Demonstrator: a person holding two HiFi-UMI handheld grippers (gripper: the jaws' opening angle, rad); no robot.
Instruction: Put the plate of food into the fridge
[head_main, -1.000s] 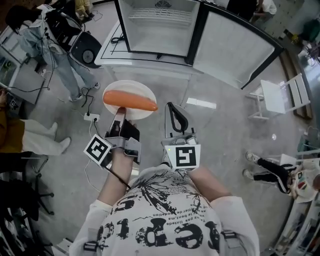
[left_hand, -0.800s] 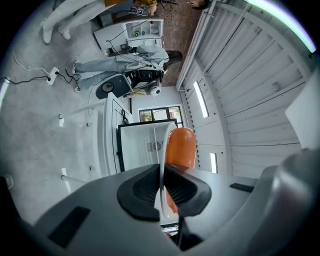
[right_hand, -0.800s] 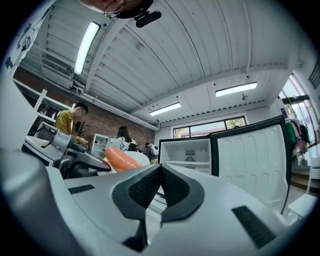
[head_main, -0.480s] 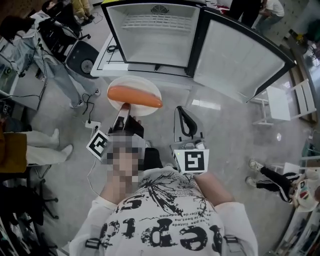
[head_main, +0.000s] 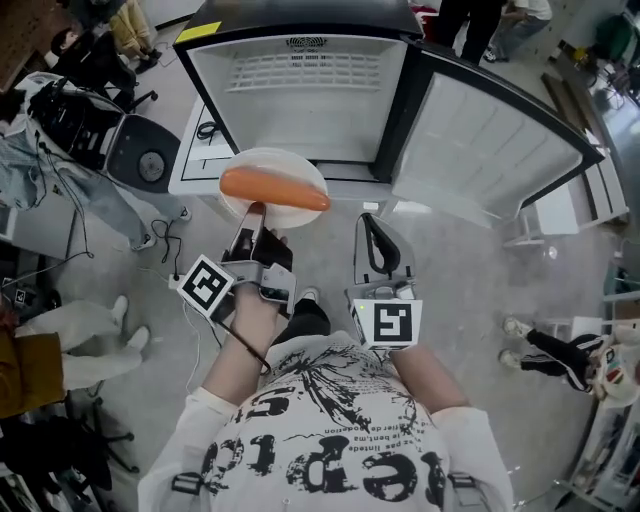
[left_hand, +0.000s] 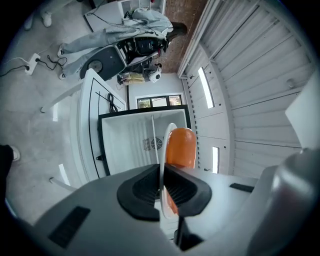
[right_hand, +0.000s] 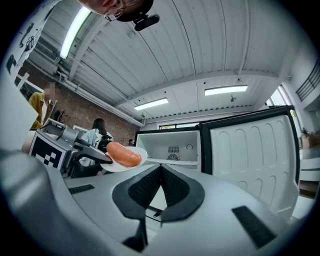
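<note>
A white plate (head_main: 285, 162) bearing a long orange sausage (head_main: 275, 187) hangs just in front of the open small fridge (head_main: 300, 85). My left gripper (head_main: 254, 210) is shut on the plate's near rim. In the left gripper view the plate (left_hand: 165, 134) shows edge-on between the shut pads, with the sausage (left_hand: 180, 147) on its right side and the white fridge interior (left_hand: 127, 145) behind. My right gripper (head_main: 367, 218) is shut on nothing, to the right of the plate and below the fridge door (head_main: 490, 125). The right gripper view shows the plate (right_hand: 134, 164), sausage (right_hand: 123, 153) and fridge (right_hand: 170, 147).
The fridge door swings open to the right. A white table (head_main: 195, 150) with cables stands left of the fridge. A round black device (head_main: 145, 165), clothes and a person's legs (head_main: 60, 335) are on the left. A power strip (head_main: 172, 272) lies on the floor, and a white chair (head_main: 565, 205) stands right.
The fridge has drawn nearer in the head view. The plate, still in the left gripper, has moved up toward the fridge opening, and the right gripper has advanced alongside it.
</note>
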